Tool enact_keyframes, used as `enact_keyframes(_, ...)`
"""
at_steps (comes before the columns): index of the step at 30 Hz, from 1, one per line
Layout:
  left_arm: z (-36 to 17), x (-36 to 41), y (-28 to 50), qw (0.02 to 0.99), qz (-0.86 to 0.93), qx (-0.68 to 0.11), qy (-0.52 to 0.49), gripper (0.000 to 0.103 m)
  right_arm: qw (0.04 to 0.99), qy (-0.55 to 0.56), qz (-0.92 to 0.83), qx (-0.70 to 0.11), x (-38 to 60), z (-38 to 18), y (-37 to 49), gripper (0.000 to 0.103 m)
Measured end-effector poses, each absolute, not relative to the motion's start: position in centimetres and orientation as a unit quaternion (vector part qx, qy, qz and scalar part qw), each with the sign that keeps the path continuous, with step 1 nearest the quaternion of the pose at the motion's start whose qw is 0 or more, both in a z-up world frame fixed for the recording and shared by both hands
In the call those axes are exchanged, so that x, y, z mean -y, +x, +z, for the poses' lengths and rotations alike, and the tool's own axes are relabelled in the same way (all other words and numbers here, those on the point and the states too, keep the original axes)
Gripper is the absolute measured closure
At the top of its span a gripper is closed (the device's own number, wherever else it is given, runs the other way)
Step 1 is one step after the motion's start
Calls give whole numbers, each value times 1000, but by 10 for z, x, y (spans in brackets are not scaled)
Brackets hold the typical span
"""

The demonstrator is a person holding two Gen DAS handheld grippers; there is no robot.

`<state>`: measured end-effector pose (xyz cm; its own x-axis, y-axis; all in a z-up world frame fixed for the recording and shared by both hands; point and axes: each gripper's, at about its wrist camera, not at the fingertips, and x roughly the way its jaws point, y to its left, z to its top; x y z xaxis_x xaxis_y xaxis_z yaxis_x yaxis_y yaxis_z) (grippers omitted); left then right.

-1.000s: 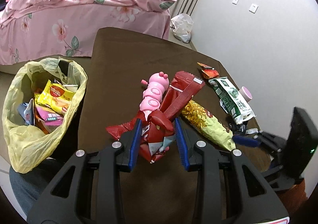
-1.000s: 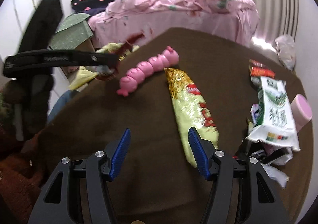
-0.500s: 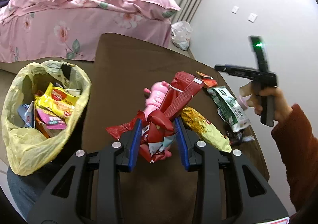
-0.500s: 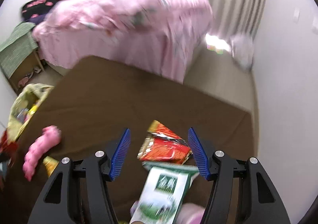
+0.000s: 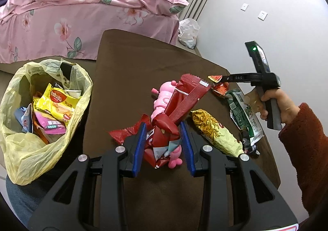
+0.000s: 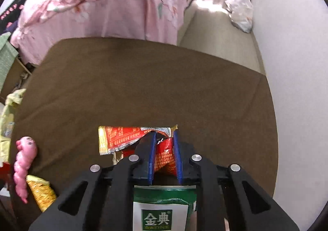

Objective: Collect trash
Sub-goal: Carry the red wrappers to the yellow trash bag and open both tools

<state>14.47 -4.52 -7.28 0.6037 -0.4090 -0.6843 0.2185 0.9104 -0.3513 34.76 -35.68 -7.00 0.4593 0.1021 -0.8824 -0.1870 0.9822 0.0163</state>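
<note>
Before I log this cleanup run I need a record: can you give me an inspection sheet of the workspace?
Surface: brown table, far half bare.
Job's things: yellow trash bag open, part filled with wrappers; crumpled red wrappers; small red sachet; green-and-white carton; gold snack bag.
Clutter: pink caterpillar toy on the table.
Grippers: left gripper shut on the red wrappers; right gripper closing, its pads on the sachet.
Cables: nothing seen.
Surroundings: pink bed, curtains, white bag on the floor.
</note>
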Motion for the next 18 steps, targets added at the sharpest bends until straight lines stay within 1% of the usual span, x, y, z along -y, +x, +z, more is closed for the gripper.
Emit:
enact_keyframes(2, -72, 47, 143, 888, -180, -407, -115, 71, 861, -52, 94, -498, 352, -60, 336, 89)
enact_keyframes(6, -69, 47, 140, 888, -185, -405, -115, 71, 875, -38, 115, -469, 348, -37, 318, 89)
enact_keyframes(12, -65, 44, 137, 888, -187, -402, -122, 71, 904, -27, 135, -404, 341, 10, 279, 89)
enact_keyframes(18, -54, 30, 133, 896, -175, -387, -128, 71, 911, -41, 183, -367, 303, 42, 248, 89)
